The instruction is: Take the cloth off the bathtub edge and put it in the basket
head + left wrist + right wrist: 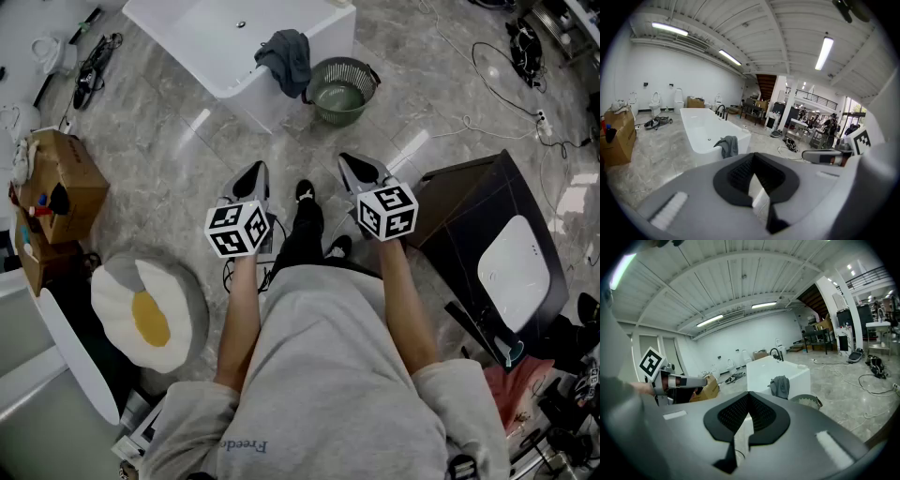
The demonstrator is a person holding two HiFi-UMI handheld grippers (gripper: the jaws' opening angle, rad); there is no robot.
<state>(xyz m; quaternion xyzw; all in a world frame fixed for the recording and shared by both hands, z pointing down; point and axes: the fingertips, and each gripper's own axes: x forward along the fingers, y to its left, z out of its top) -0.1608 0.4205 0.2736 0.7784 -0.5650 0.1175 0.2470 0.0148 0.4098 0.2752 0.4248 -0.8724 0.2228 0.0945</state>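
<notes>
A dark grey cloth [289,58] hangs over the near edge of the white bathtub [216,37] at the top of the head view. Right beside it on the floor stands a round green basket [340,89]. My left gripper [251,178] and right gripper [361,172] are held side by side in front of the person, well short of the tub, both shut and empty. The left gripper view shows the cloth [728,145] beyond the shut left gripper [753,154]. In the right gripper view, the cloth [779,386] and basket [806,401] lie ahead of the right gripper [748,393].
A cardboard box [61,183] and an egg-shaped cushion [150,314] lie at the left. A black stand with a white basin [511,258] is at the right. Cables [497,75] trail across the grey marble floor at the upper right.
</notes>
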